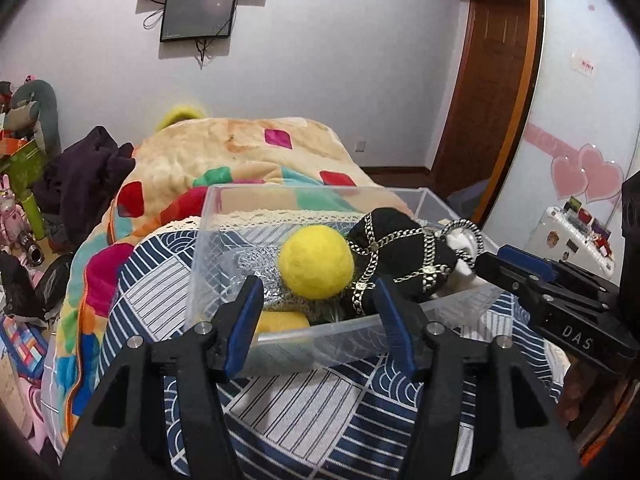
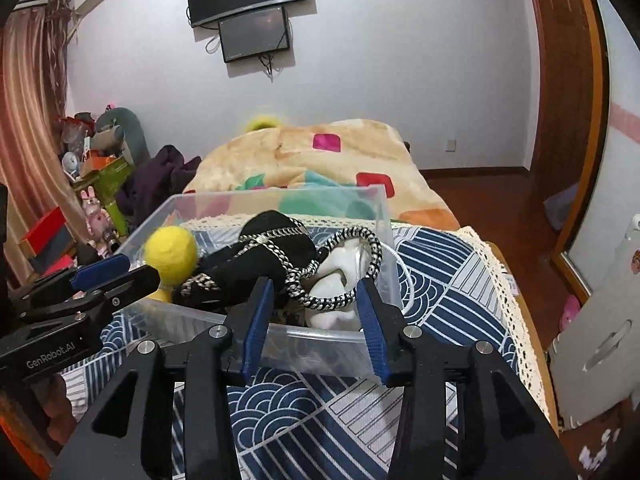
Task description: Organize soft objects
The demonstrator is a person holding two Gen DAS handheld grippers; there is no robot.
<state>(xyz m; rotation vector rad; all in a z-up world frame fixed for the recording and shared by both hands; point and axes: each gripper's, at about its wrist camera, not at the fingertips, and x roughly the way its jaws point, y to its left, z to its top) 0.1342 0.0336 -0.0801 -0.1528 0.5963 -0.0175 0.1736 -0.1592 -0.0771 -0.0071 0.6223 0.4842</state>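
Observation:
A clear plastic bin (image 1: 224, 216) (image 2: 384, 216) stands on a blue-and-white patterned cloth. It holds a yellow felt ball (image 1: 316, 262) (image 2: 171, 254), a black pouch with chain trim (image 1: 404, 248) (image 2: 272, 256), a white soft item (image 2: 340, 268) ringed by a black-and-white braided cord (image 2: 374, 256), a silver mesh item (image 1: 256, 264) and another yellow piece (image 1: 280, 320). My left gripper (image 1: 318, 312) is open and empty at the bin's near wall. My right gripper (image 2: 316, 312) is open and empty at the same wall, further right. Each gripper shows at the edge of the other's view.
A colourful blanket (image 1: 240, 152) is heaped on the bed behind the bin. Dark clothes (image 1: 80, 176) and toys lie at the left. A wooden door (image 1: 492, 80) stands at the right, two screens (image 1: 196, 16) hang on the far wall.

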